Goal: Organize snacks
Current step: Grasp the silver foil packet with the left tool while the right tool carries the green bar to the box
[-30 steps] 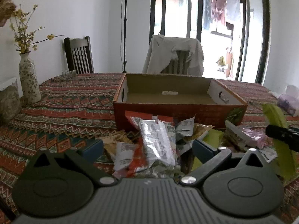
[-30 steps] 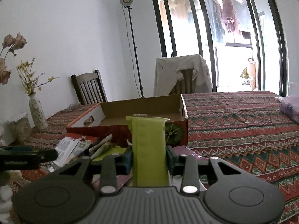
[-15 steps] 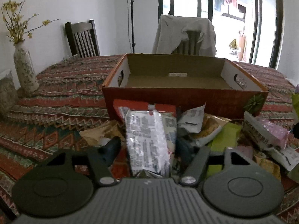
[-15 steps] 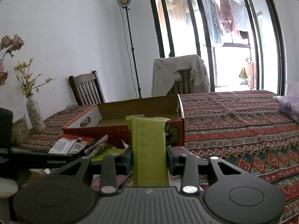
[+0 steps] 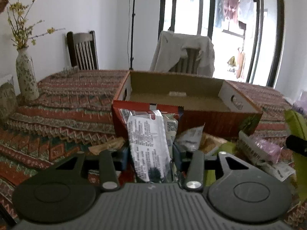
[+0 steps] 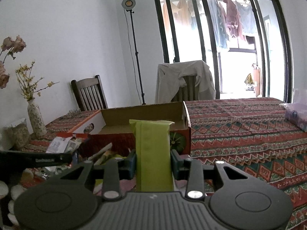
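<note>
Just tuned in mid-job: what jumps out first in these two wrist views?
The left gripper has just been closing; its fingers now flank a silver snack packet lifted from the pile before the empty cardboard box. The right gripper clamps a lime-green packet upright, near the box's right corner on the patterned tablecloth.

Each hand-held gripper, the left gripper and the right gripper, had a ribbed dark grey body, two round black discs at its sides, black linkage arms fixed by silver screws, and dark blue pads on its fingers
</note>
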A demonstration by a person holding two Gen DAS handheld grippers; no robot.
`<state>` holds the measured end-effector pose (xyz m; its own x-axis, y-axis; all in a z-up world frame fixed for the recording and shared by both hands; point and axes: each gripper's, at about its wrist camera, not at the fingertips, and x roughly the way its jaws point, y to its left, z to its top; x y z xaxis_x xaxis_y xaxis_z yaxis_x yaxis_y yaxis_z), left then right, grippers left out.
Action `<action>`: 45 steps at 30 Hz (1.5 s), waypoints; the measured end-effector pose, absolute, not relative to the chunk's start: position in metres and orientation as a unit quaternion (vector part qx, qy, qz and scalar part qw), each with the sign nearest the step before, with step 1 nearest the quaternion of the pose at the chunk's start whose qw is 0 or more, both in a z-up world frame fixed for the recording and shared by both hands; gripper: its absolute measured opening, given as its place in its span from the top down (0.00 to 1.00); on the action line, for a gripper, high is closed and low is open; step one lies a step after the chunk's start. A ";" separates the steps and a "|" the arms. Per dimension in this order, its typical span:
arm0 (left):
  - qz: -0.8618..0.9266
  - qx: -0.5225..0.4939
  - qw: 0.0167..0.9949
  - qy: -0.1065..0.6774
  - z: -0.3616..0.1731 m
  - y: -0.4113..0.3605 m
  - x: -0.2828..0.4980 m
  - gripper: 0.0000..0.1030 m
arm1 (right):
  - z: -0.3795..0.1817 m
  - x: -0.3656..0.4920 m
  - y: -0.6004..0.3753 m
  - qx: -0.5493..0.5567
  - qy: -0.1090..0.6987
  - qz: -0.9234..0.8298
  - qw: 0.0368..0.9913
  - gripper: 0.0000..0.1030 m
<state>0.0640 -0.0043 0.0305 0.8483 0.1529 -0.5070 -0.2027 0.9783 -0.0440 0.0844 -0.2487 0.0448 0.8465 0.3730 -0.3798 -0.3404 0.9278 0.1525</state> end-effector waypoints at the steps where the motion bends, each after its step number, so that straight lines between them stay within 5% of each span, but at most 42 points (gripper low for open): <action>1: 0.091 -0.049 0.961 0.255 0.033 -0.003 0.062 0.57 | 0.047 0.084 -0.248 0.040 0.204 0.185 0.961 0.66; 13: 0.047 -0.058 0.979 0.190 0.084 0.001 0.055 0.57 | 0.076 0.092 -0.240 0.040 0.176 0.172 0.968 0.66; 25: 0.027 -0.081 0.982 0.166 0.119 0.009 0.129 0.57 | 0.108 0.175 -0.220 0.057 0.165 0.165 0.971 0.66; 45: 0.086 -0.070 0.961 0.252 0.050 0.033 0.258 0.57 | 0.043 0.323 -0.183 0.065 0.247 0.126 0.959 0.66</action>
<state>0.2577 0.0331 0.0504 0.8584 0.1305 -0.4961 -0.2008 0.9754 -0.0908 0.3228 -0.1826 0.0432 0.8460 0.2727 -0.4582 -0.2086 0.9601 0.1863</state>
